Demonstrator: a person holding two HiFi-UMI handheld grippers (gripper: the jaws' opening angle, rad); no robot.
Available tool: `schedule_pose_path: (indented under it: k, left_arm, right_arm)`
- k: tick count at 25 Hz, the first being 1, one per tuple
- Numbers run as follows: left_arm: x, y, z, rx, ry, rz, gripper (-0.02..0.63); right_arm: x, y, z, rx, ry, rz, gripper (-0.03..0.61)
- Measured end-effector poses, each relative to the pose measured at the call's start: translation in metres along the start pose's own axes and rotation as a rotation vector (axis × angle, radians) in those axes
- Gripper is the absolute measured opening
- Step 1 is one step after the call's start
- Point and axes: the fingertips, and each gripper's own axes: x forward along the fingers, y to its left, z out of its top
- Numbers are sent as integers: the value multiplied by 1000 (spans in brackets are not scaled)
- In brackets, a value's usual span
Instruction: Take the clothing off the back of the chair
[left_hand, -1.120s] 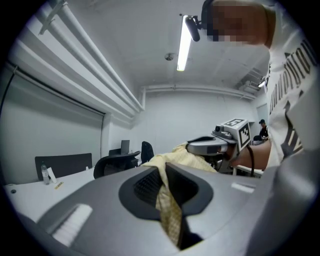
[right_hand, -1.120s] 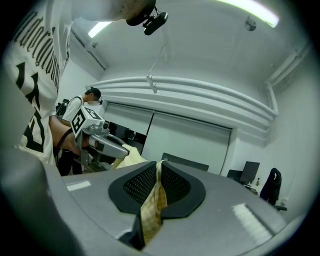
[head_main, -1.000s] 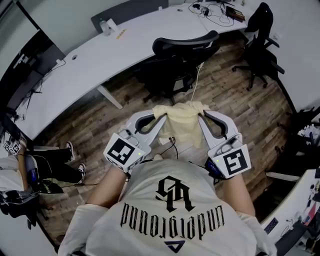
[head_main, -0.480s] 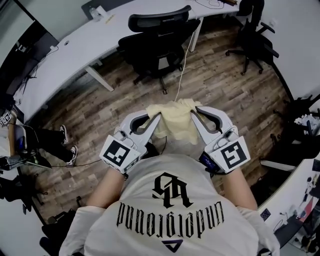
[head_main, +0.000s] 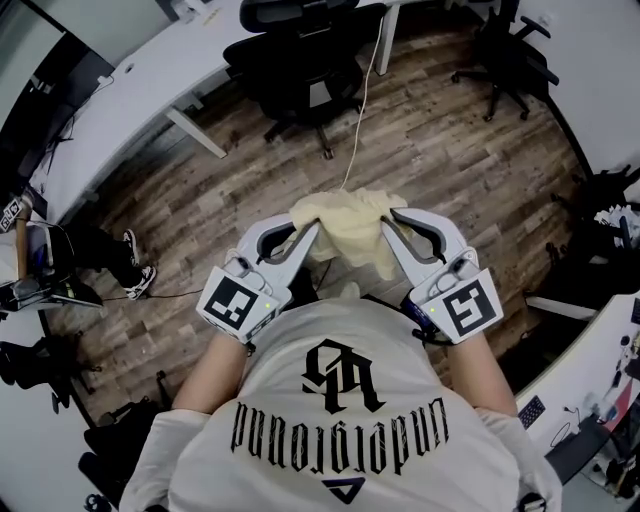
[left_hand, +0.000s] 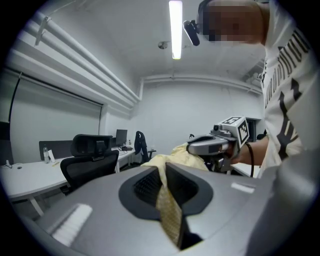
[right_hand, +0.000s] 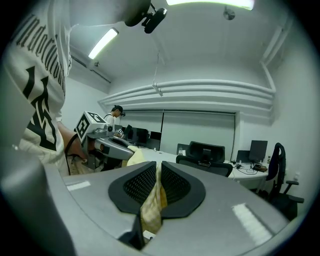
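Note:
A pale yellow piece of clothing (head_main: 350, 228) hangs in the air in front of the person, stretched between both grippers above the wooden floor. My left gripper (head_main: 312, 232) is shut on its left edge, and the yellow cloth (left_hand: 167, 210) is pinched between the dark jaw pads. My right gripper (head_main: 388, 226) is shut on its right edge, where the cloth (right_hand: 152, 205) sticks out between the pads. The black office chair (head_main: 300, 60) stands bare by the white desk at the top of the head view, well away from the clothing. The chair (left_hand: 92, 157) also shows left in the left gripper view.
A long white desk (head_main: 130, 100) curves along the upper left. A second black chair (head_main: 510, 50) stands at the upper right. A white cable (head_main: 360, 110) hangs down to the floor. A seated person's legs (head_main: 100, 275) are at the left. More desks (head_main: 600, 370) line the right.
Both grippers, still holding the yellow clothing, have moved back from the black chair, which has slid toward the top of the head view. The clothing hangs a little lower.

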Motion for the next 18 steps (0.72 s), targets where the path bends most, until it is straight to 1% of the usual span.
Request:
schedule_pose_path:
  k: [3, 7, 13, 18]
  left_arm:
    - [-7, -4, -2, -2, 2, 9, 72]
    - [-16, 2, -6, -7, -4, 17, 72]
    - [-22, 18, 2, -8, -23, 20, 72]
    - [-27, 26, 10, 2, -44, 34, 72]
  right_arm:
    - [-1, 9, -3, 5, -1, 11, 40]
    - [7, 18, -1, -3, 3, 22, 40]
    - [21, 21, 13, -17, -14, 17, 40]
    - [30, 27, 20, -33, -12, 36, 40]
